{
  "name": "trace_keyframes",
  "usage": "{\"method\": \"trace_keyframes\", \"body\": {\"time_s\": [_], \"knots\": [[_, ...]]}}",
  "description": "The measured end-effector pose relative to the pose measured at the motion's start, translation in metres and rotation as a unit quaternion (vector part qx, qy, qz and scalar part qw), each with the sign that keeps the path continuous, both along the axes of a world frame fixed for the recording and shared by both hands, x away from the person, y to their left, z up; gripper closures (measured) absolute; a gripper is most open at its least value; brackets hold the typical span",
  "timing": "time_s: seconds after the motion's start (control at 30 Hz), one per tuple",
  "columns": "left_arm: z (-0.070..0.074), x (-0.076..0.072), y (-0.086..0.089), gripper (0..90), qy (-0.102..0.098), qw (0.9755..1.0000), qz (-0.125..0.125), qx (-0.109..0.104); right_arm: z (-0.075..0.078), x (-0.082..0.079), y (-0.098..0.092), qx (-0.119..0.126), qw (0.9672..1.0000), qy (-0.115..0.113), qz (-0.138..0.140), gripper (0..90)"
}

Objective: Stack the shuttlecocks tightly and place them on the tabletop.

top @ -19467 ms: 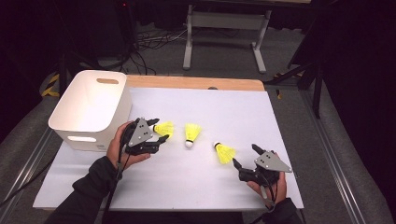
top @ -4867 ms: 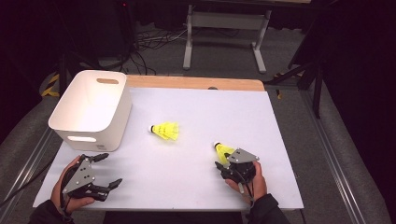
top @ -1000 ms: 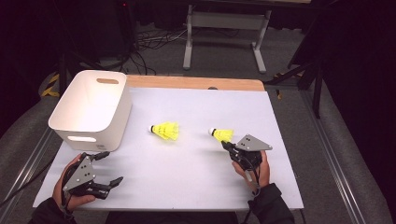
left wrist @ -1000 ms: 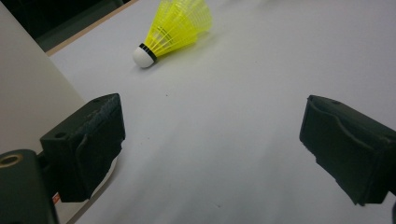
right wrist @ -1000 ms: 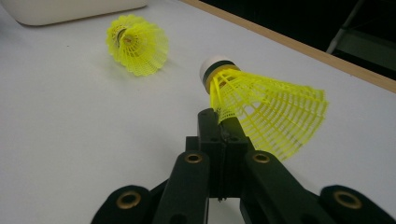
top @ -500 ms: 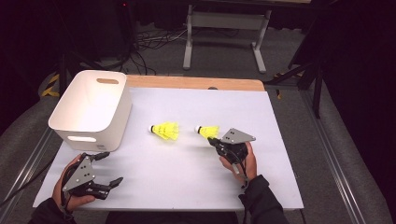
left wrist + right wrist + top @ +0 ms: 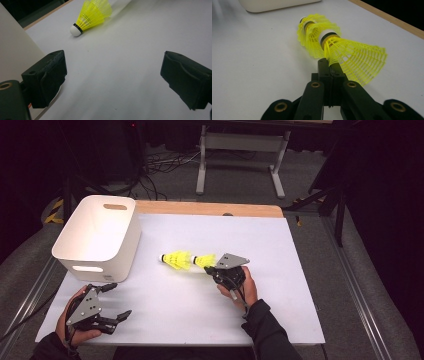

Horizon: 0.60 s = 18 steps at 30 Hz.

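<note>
My right tongs [image 7: 209, 268] are clamped shut on the skirt rim of a yellow shuttlecock [image 7: 352, 53], the jaws pinching one thin patch of mesh right at the flared edge. I hold it low over the middle of the white table [image 7: 280, 245], its cork nose poked into the open skirt of a second shuttlecock [image 7: 175, 259] that lies on its side near the table's middle, cork pointing toward the white bin [image 7: 100, 237] at the left edge. From the right gripper view the two look nested, nose in skirt; whether they press together I cannot tell.

My left tongs [image 7: 116, 301] rest near the front left corner, jaws wide apart with nothing between them, bare table under them.

I judge these things feather-light, so weight is no trouble. The mesh is soft, springy plastic that bends under the pads and could crease or spring free if I squeeze on too little of it. A rim grip lets the shuttlecock swing about the pinch, so its nose wanders. The cork end with its dark band is the firm part, rounded and a bit slick. For the lying one, I would take the skirt just behind the cork, where the ribs gather and stiffen.
</note>
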State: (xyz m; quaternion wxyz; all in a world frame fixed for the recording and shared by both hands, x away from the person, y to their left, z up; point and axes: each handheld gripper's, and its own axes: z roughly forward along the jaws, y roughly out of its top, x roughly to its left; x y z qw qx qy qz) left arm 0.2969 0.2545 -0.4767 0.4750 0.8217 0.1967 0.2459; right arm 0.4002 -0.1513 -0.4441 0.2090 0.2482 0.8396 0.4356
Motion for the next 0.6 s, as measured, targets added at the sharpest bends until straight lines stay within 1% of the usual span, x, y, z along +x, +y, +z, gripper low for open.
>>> {"method": "trace_keyframes", "body": {"time_s": [0.07, 0.2, 0.27, 0.37, 0.6], "knots": [[0.0, 0.0, 0.0, 7.5, 0.001, 1.0, 0.001, -0.003, -0.002, 0.002, 0.005, -0.003, 1.0, 0.002, 0.004, 90.0], [0.001, 0.0, 0.001, 7.5, -0.003, 1.0, 0.0, 0.001, -0.006, 0.007, 0.017, -0.016, 0.9998, 0.008, 0.01, 90.0], [0.0, -0.001, 0.001, 7.5, -0.001, 1.0, 0.0, -0.001, -0.007, 0.008, 0.02, -0.019, 0.9997, 0.01, 0.01, 90.0], [0.0, 0.0, 0.001, 7.5, 0.0, 1.0, 0.0, -0.003, -0.008, 0.011, 0.023, -0.016, 0.9997, 0.014, 0.013, 90.0], [0.0, -0.001, 0.001, 7.5, -0.001, 1.0, -0.002, -0.001, -0.011, 0.015, 0.033, -0.024, 0.9994, 0.016, 0.019, 90.0]]}}
